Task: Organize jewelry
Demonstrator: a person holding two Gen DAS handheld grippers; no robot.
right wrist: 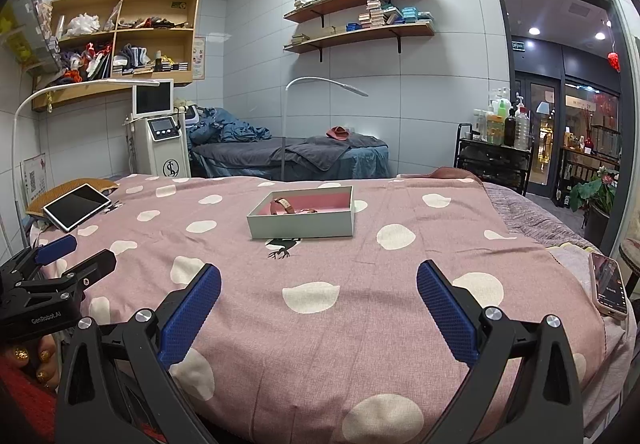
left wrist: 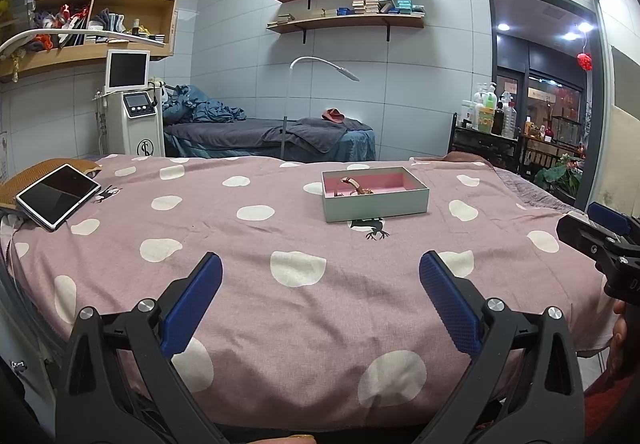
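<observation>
A shallow grey box (left wrist: 376, 204) (right wrist: 302, 225) with a pink lining sits on the pink dotted bedspread (left wrist: 280, 284) (right wrist: 340, 324). Inside it lie a pink strap-like bracelet (left wrist: 352, 186) (right wrist: 281, 206) and a small gold piece (left wrist: 366, 192) (right wrist: 308, 210). My left gripper (left wrist: 320, 264) is open, well short of the box, nothing between its blue pads. My right gripper (right wrist: 318, 276) is open too, hovering near the bed's front edge with nothing in it. Each gripper shows at the edge of the other's view: the right gripper (left wrist: 600, 240) and the left gripper (right wrist: 60, 264).
A tablet (left wrist: 58, 194) (right wrist: 76, 206) lies at the bed's far left corner on a woven mat. A phone (right wrist: 609, 284) rests at the right edge. Beyond the bed stand a white machine (left wrist: 132, 116), a floor lamp (left wrist: 320, 72), a massage bed and a cart of bottles (left wrist: 488, 112).
</observation>
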